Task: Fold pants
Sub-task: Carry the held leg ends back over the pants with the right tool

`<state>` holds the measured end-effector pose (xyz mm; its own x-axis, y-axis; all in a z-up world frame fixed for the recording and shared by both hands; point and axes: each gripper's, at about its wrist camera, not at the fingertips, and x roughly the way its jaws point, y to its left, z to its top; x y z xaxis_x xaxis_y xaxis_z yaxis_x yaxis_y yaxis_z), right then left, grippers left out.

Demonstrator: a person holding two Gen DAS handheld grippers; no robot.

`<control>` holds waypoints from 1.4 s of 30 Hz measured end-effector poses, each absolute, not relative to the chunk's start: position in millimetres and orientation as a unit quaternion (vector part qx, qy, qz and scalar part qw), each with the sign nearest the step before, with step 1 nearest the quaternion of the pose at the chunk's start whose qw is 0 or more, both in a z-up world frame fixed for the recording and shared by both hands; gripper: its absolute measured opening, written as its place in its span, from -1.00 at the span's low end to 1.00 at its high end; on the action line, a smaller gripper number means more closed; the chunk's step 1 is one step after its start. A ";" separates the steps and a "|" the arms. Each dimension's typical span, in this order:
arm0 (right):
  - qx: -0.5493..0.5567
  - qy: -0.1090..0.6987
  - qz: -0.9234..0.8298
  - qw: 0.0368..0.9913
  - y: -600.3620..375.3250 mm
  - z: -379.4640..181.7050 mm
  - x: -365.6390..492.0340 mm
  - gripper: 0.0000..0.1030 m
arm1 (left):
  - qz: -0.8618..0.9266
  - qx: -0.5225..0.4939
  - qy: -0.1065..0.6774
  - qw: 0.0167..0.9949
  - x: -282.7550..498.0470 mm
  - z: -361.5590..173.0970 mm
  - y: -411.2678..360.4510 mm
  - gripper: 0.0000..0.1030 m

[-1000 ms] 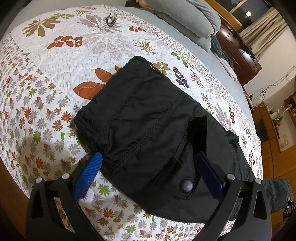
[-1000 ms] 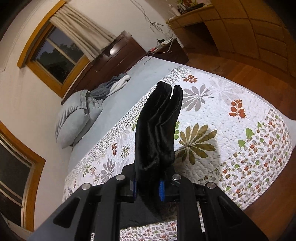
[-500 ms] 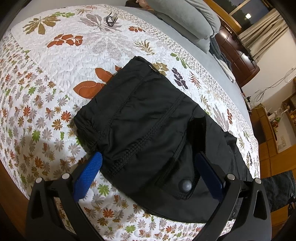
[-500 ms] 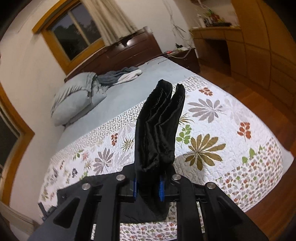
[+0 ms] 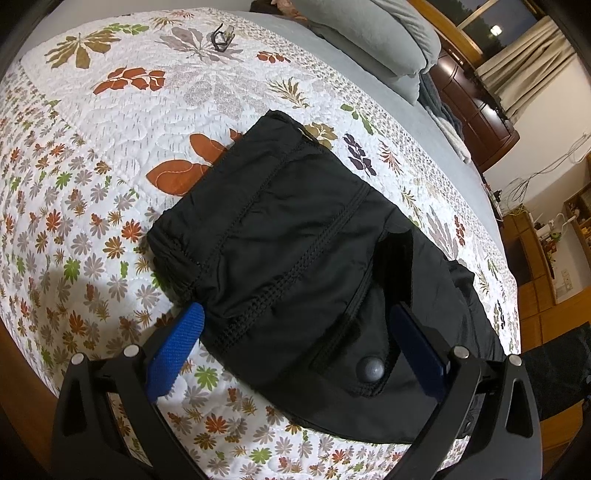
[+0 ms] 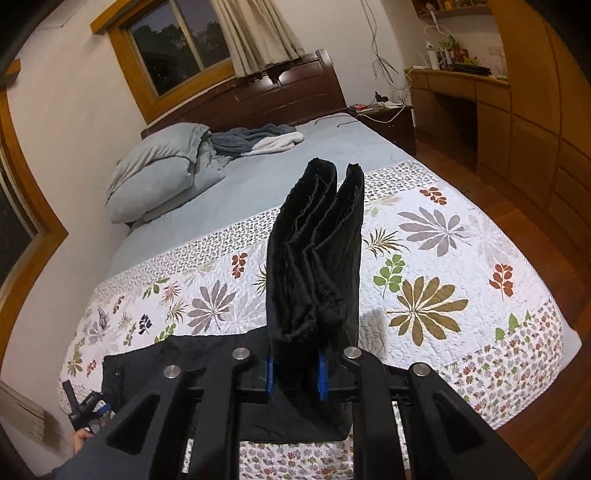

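Black pants lie on the floral quilt, waistband toward the upper left, a pocket with a round snap near the bottom. My left gripper is open, its blue pads on either side of the pants' near edge, over the pocket. My right gripper is shut on the bunched leg ends of the pants, which stand up out of its jaws above the bed. The rest of the pants lies flat at lower left in the right wrist view.
Grey pillows and a grey blanket lie at the head of the bed by the dark headboard. A small dark object lies on the quilt. The wooden floor and cabinets are to the right of the bed.
My right gripper has swung with the leg ends, so its view now faces the headboard and window. The left gripper has stayed in place.
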<state>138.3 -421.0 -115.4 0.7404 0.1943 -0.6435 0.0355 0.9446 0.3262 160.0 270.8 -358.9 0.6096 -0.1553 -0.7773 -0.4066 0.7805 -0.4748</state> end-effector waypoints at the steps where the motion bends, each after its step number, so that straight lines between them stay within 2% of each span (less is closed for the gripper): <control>1: 0.154 0.357 0.042 0.920 -417.1 -114.6 138.5 -0.68 | 0.075 -0.322 0.437 0.837 160.3 -359.2 270.8 0.95; 17: 0.098 0.355 0.048 0.929 -371.0 -108.9 140.7 -0.68 | 0.075 -0.321 0.437 0.837 164.0 -360.0 272.4 0.95; 42: 0.002 0.373 0.097 0.923 -285.7 -129.3 151.3 -0.68 | 0.068 -0.333 0.430 0.836 159.6 -360.1 275.5 0.95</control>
<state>151.3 -285.7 -129.3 0.7030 0.1810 -0.6878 -0.1776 0.9811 0.0766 159.6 275.5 -360.1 0.6214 -0.1729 -0.7642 -0.4002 0.7685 -0.4992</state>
